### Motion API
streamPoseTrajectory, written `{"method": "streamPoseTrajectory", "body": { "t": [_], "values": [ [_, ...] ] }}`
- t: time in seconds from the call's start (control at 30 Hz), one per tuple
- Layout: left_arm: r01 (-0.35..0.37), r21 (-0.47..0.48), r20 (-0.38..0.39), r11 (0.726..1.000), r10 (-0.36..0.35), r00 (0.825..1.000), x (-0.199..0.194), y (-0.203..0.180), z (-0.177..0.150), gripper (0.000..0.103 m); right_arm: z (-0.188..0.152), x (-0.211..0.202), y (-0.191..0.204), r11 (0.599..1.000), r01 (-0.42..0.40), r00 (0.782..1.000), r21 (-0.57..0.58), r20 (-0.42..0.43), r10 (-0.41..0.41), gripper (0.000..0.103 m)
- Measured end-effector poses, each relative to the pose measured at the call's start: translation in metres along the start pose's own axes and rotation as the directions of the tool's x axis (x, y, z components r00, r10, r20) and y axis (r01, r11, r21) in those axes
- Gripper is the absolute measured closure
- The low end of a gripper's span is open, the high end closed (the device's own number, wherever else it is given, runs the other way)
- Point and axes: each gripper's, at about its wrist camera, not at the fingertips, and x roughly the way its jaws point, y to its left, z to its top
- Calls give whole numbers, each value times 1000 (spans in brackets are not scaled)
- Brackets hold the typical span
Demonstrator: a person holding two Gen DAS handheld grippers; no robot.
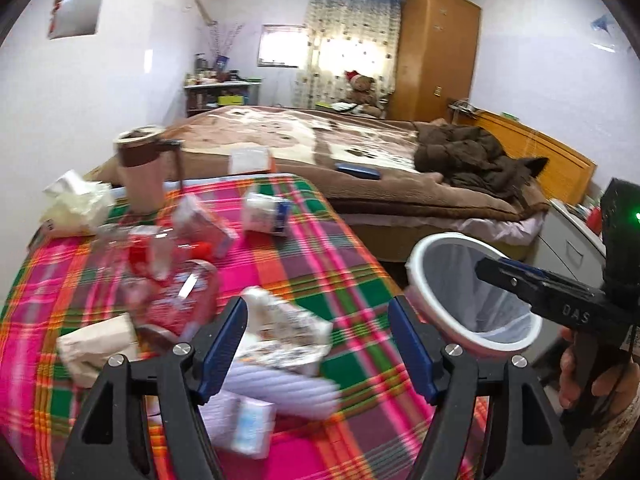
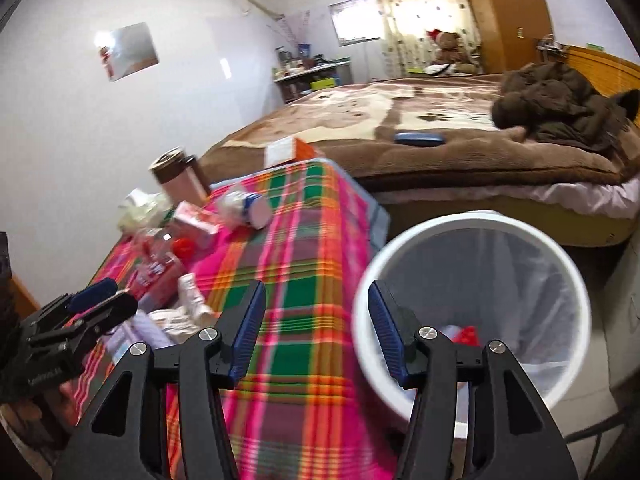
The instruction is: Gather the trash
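From the left wrist view, the left tongs (image 1: 318, 344) stand spread over the near part of the desk (image 1: 352, 264), which is covered in a bright plaid cloth. Nothing is pinched between the blue pads; a crumpled printed wrapper (image 1: 288, 332) lies on the cloth in the gap beyond them, with a white ribbed packet (image 1: 288, 388) and a small pale box (image 1: 248, 428) just beside it. Further back lie a clear plastic bottle with a red cap (image 1: 168, 256), a pinkish carton (image 1: 208, 224), a white and blue tub (image 1: 266, 214) on its side, wads of tissue (image 1: 80, 204) and a tall mug (image 1: 140, 172). The white bin (image 1: 472, 292), lined with a clear bag, stands off the desk's right edge, and the right tongs (image 1: 516, 276) reach over its rim. Motion blur smears most of this.

From the right wrist view, the right tongs (image 2: 318, 332) are also spread and empty, hanging over the desk edge with the right pad above the bin (image 2: 472, 224). Inside the liner sits something red (image 2: 466, 336) and a pale scrap beside it, so some trash seems to be in already. The left tongs (image 2: 100, 300) show at the left edge, over the litter.

My judgement: this is the gap between a drop and the next pick. The left tongs look best placed for the wrapper: lower, straddle it, close, then carry it right to the bin. The right tongs need to swing back toward the far litter.
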Motion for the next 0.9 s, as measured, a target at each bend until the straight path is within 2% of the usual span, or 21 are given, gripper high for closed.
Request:
{"method": "streamPoseTrajectory", "body": {
  "t": [0.27,0.57,0.9],
  "values": [
    [-91,-57,-4,994,91,996,-16,62,-13,28,-7,36,44,993,-102,993,-65,-74,97,48],
    [-164,-107,-43,981,161,986,-25,126,-28,26,-9,68,76,984,-144,982,-108,-141,128,48],
    [-160,-132,-109,978,146,983,-8,169,-32,24,-14,93,98,972,-186,959,-141,-242,148,48]
  ]
}}
